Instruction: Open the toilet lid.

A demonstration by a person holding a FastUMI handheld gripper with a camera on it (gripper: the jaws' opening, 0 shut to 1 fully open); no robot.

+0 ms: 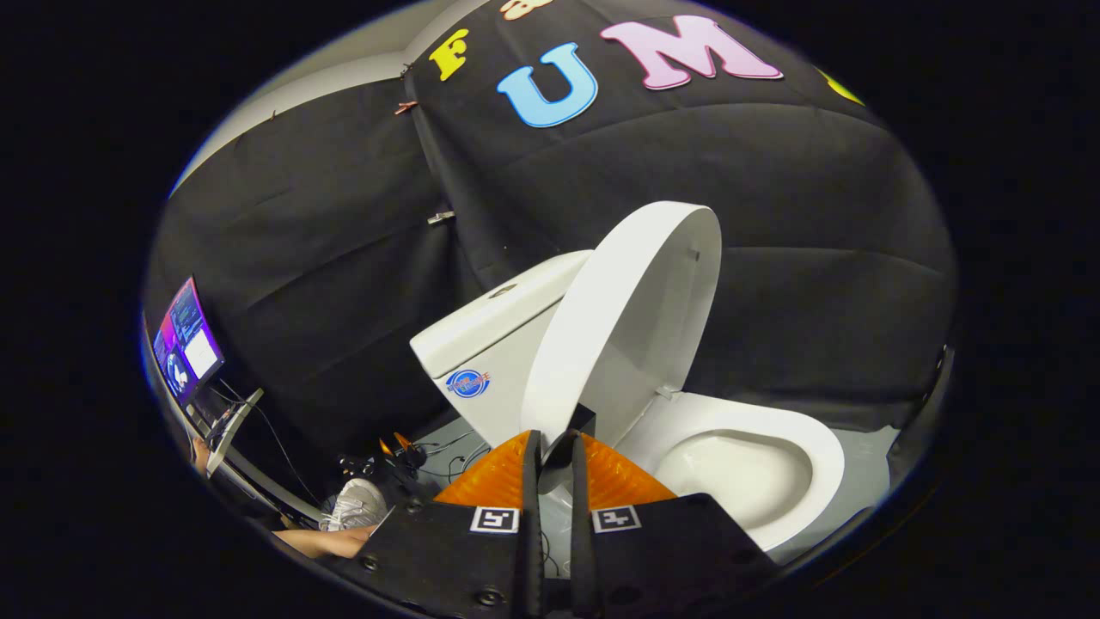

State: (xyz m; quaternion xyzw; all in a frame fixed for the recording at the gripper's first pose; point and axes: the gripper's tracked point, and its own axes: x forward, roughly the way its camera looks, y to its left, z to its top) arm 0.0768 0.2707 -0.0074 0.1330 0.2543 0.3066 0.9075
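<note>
The white toilet lid [627, 318] is raised steeply, close to upright, its inner face turned toward the bowl. My gripper [555, 443] sits at the lid's lower front edge, the two fingers drawn close with the rim pinched between them. To the right of the fingers lies the open white seat and bowl [799, 430]. Behind the lid is the white tank [490, 335], which carries a round blue sticker.
A lit monitor [185, 340] on a stand is far to the left. A person's shoe [357, 505] and leg rest on the floor left of the fingers, near a tangle of cables [404, 456]. Black cloth walls stand close behind the toilet.
</note>
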